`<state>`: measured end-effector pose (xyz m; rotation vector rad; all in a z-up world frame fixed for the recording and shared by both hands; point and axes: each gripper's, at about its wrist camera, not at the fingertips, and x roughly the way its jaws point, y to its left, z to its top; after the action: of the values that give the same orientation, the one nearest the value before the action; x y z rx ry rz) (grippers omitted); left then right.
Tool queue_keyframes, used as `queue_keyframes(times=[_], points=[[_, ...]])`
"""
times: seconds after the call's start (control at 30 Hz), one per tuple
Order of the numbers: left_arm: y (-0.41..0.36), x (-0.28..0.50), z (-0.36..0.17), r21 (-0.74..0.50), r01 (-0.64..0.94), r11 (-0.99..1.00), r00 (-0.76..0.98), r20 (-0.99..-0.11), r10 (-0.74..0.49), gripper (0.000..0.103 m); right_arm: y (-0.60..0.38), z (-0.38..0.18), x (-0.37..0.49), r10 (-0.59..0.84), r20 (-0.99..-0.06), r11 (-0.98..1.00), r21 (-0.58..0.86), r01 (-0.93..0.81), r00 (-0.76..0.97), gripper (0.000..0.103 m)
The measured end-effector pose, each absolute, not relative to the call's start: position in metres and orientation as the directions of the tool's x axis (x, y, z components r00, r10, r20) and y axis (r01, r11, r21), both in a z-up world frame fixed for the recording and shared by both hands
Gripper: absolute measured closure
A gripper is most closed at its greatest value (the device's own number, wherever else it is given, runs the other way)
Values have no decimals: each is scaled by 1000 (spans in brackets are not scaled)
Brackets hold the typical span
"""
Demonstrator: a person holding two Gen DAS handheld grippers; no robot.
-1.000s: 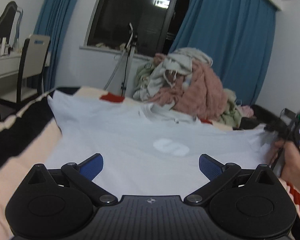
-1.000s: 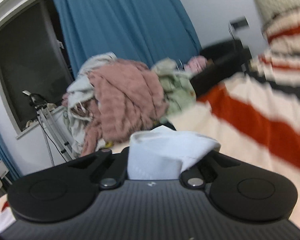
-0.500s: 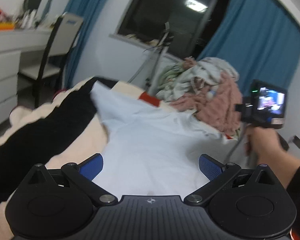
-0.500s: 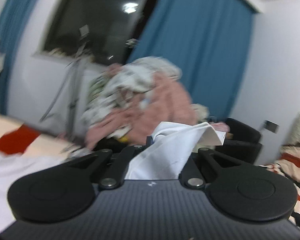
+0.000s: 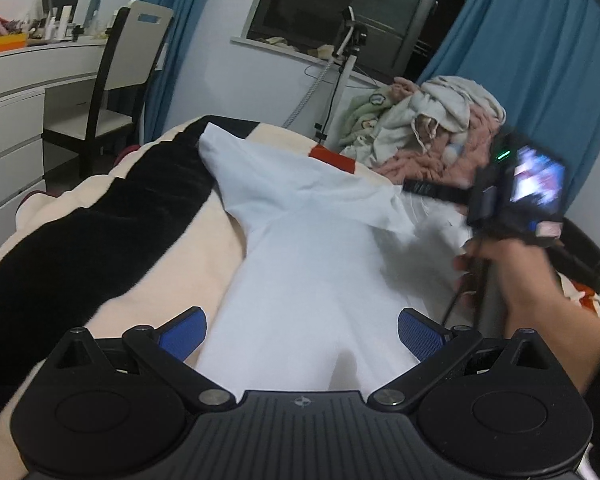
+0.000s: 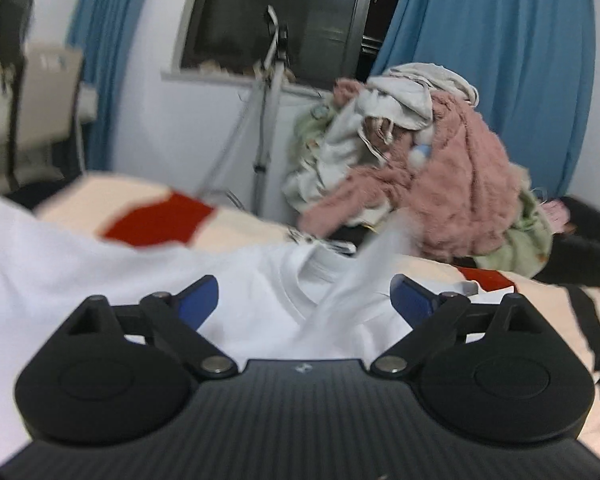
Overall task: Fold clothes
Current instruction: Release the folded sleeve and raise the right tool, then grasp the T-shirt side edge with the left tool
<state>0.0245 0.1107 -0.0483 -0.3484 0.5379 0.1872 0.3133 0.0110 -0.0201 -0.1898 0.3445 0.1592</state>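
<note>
A white T-shirt (image 5: 300, 256) lies spread on the striped bed cover, its right side folded over toward the middle. My left gripper (image 5: 302, 330) is open and empty over the shirt's near hem. My right gripper (image 6: 304, 298) is open just above the shirt's collar (image 6: 300, 276); a blurred strip of white cloth (image 6: 364, 268) hangs between its fingers, held by neither. The right gripper also shows in the left wrist view (image 5: 516, 192), held in a hand over the shirt's right side.
A heap of pink, white and green clothes (image 5: 424, 128) sits at the bed's far end, also in the right wrist view (image 6: 412, 160). A tripod (image 5: 340, 64) stands by the window. A chair (image 5: 120, 76) and white dresser (image 5: 16, 88) are left. The striped blanket (image 5: 100, 232) covers the bed.
My right gripper carried the shirt's right side leftward over the body, then opened and let the cloth go. My left gripper stayed open and swung left.
</note>
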Motion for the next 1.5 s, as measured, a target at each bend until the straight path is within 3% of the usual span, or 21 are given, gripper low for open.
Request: queue_keyframes(times=[0.3,0.57,0.8,1.0,1.17,1.23,1.5], points=[[87,12,-40,-238,-220,946,859,-508,71,0,-57,47,192,246,-292,967,8,-255,924,9],[54,-27,-23,-234,-145,961,883,-469,19,0,-137,49,37,285,-268,958,114,-264,920,9],[25,-58,-10,-226,-79,971,896,-442,-30,0,-162,39,-44,201,-271,980,63,-191,941,9],[-2,-59,-25,-200,-13,980,855,-511,-93,2,-197,56,-64,137,-237,986,128,-108,962,9],[-41,-66,-33,-149,85,985,821,-549,-155,15,-264,79,-76,54,-161,959,282,-7,985,9],[-62,-69,-36,-169,131,977,798,-566,-205,25,-291,83,-82,16,-142,941,336,33,990,9],[-168,-87,-46,-253,357,899,678,-592,-436,40,-359,62,-88,-100,-152,877,453,160,983,9]])
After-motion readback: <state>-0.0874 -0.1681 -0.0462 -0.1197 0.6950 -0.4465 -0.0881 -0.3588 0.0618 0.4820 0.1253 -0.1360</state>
